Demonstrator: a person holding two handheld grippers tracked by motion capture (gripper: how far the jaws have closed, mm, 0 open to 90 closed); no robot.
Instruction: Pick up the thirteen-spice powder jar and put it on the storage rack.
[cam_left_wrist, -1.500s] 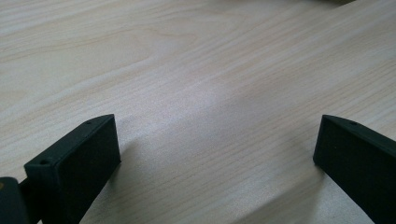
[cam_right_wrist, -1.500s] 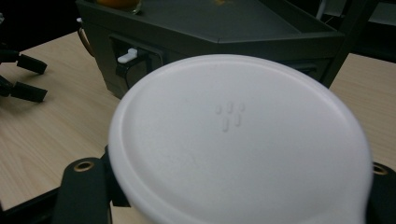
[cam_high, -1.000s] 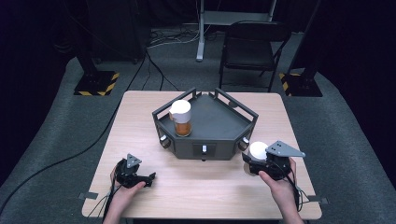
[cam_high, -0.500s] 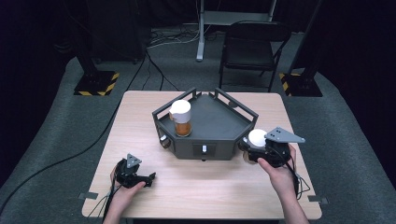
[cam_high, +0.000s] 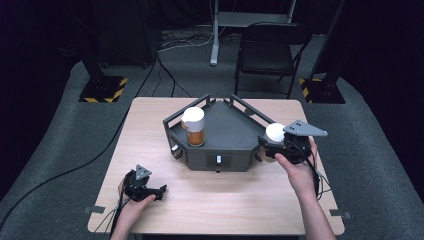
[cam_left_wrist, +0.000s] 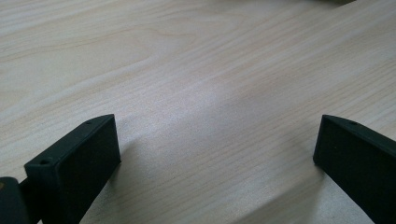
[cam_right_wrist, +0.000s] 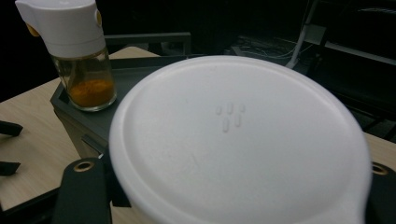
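The right tongs (cam_high: 272, 145) are clamped on a white round lid (cam_high: 275, 132), smooth, with a cluster of small raised dashes at its centre (cam_right_wrist: 230, 114), held at the 3 o'clock corner of the dark grey tray (cam_high: 230, 132). At the tray's 9 o'clock side stands a glass jar (cam_high: 194, 126) of orange powder with a white cap. The left tongs (cam_high: 159, 191) rest spread apart on the wooden counter (cam_high: 230, 192), at about 7 o'clock, gripping nothing.

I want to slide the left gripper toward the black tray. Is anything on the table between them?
No. In the high view, bare wooden table lies between the left gripper and the tray.
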